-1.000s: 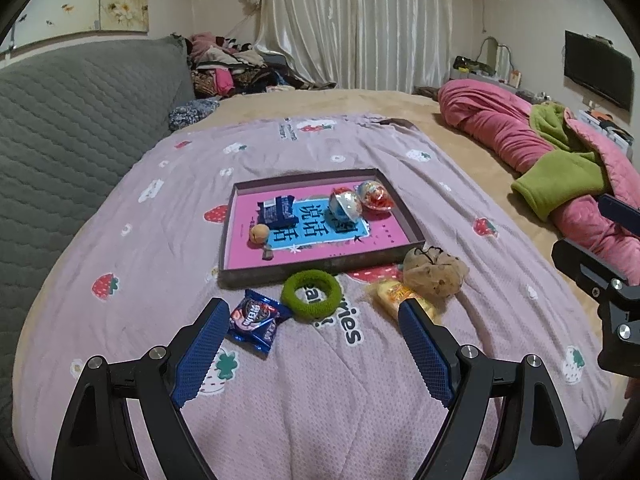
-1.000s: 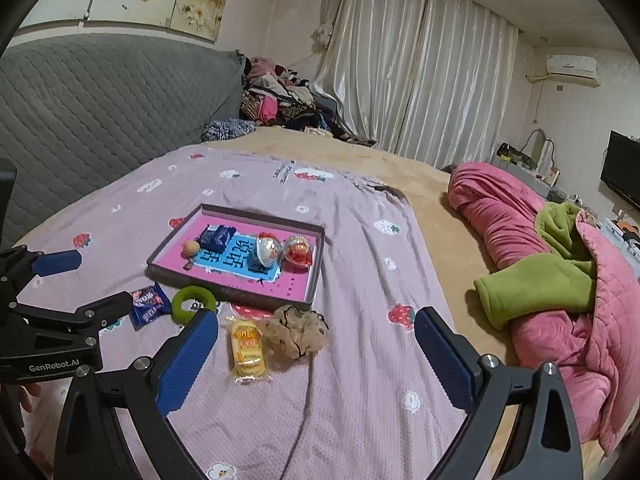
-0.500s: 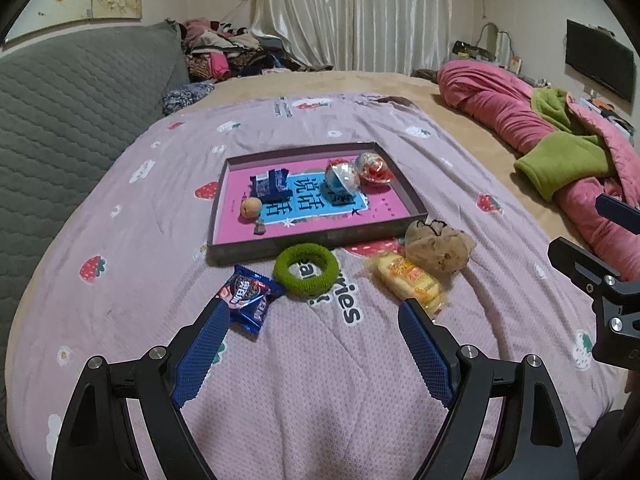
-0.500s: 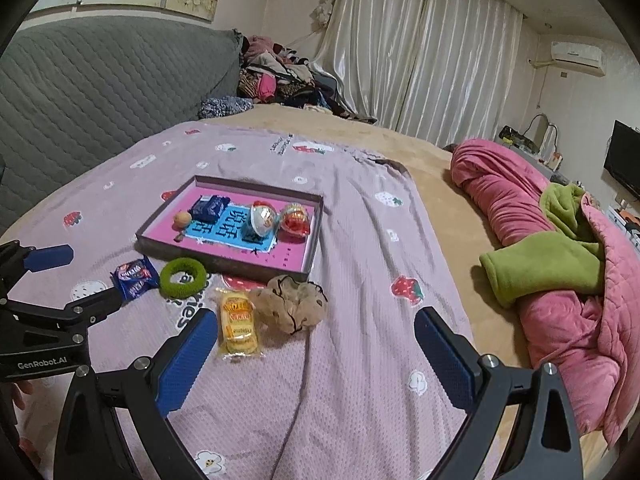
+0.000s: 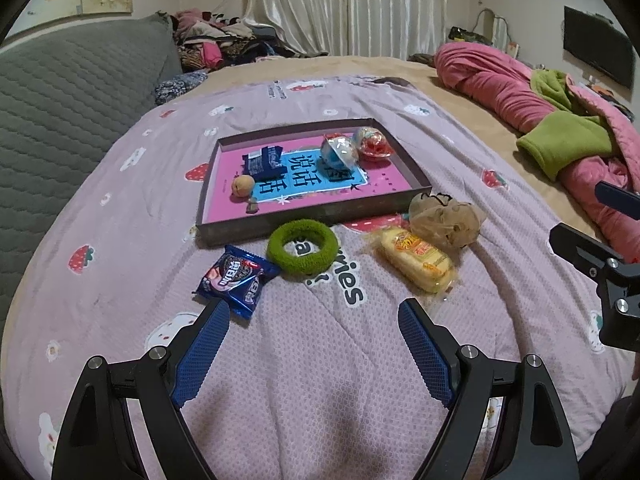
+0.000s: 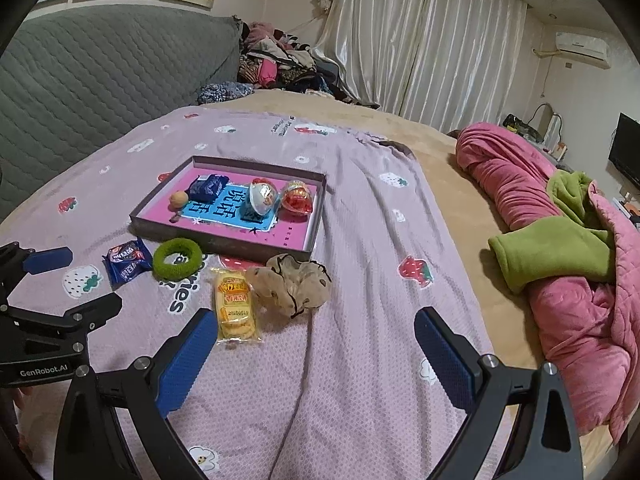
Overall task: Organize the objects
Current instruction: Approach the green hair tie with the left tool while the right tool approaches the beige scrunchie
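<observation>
Both tongs (image 5: pixel 312 320) (image 6: pixel 316 332) agape, empty.

A bed (image 5: pixel 120 240) under a lilac strawberry blanket carries, ahead of the left gripper (image 5: pixel 314 322), a cookie packet (image 5: pixel 236 280), green ring (image 5: pixel 302 245), yellow snack (image 5: pixel 416 260), beige scrunchie (image 5: pixel 446 220) and, beyond them, a tray (image 5: pixel 280 224).

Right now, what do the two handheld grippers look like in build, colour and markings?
Both match: the left gripper and right gripper have glossy black Y-shaped frames with silver bolts, and each of their jaws carries a flat blue pad with a fine dotted texture. The right wrist view shows white "GenRobot.AI" lettering on the left gripper's black body. No cables or sleeves are visible.
</observation>
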{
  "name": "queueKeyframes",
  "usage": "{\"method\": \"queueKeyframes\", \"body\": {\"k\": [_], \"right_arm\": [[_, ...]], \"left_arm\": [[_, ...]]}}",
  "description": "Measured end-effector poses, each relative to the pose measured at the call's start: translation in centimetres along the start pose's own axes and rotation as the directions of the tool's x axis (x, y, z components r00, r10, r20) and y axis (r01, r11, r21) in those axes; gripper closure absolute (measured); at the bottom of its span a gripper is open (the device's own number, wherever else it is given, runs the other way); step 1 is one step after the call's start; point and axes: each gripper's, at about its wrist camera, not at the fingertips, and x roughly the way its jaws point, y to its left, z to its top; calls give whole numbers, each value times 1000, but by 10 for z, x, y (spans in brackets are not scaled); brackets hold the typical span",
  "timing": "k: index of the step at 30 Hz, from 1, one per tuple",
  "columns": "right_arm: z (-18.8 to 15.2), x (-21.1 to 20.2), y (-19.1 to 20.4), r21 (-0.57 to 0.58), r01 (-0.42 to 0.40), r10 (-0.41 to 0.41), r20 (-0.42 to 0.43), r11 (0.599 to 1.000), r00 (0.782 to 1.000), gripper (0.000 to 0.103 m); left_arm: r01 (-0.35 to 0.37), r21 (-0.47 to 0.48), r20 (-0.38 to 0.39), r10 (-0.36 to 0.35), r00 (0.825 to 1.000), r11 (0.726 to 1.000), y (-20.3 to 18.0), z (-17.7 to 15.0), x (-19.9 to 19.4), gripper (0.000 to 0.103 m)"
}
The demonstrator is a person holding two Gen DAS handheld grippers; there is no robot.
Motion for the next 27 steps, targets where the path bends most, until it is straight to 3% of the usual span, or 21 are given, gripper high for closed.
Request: {"method": "queueKeyframes", "body": {"k": [27], "right_arm": [[0, 65, -3, 11, -24, 25, -78, 1000, 997, 3]], "left_arm": [[3, -22, -34, -4, 999, 1000, 21, 15, 67, 16]]}}
